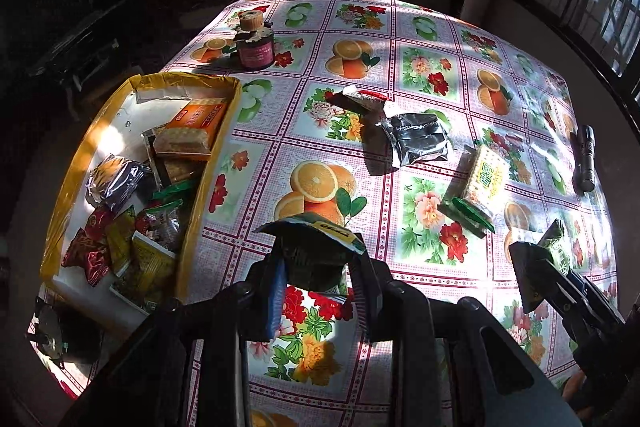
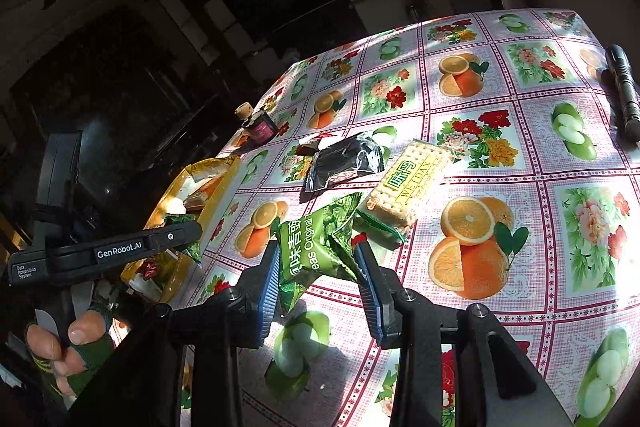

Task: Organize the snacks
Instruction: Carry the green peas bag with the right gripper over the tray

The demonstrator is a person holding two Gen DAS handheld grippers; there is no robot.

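Note:
My left gripper (image 1: 316, 267) is shut on a dark snack packet (image 1: 316, 247) with a yellow label, held above the tablecloth just right of the yellow-edged cardboard box (image 1: 216, 155). Several snack packets lie in that box. Over the table's near side, my right gripper (image 2: 316, 267) is shut on a green pea packet (image 2: 316, 247); the left wrist view shows this gripper (image 1: 534, 267) at far right. On the table lie a cracker packet (image 2: 408, 187), a silver-black packet (image 2: 344, 163) and a small red-and-silver packet (image 1: 360, 99). The left gripper (image 2: 188, 235) hangs beside the box (image 2: 224, 183).
A small dark-red bottle (image 1: 254, 43) with a cork stands at the far side near the box. A black flashlight (image 1: 584, 159) lies at the table's right edge. A person's hand (image 2: 72, 339) grips the left tool. The floral tablecloth (image 1: 400, 39) ends in dark room beyond.

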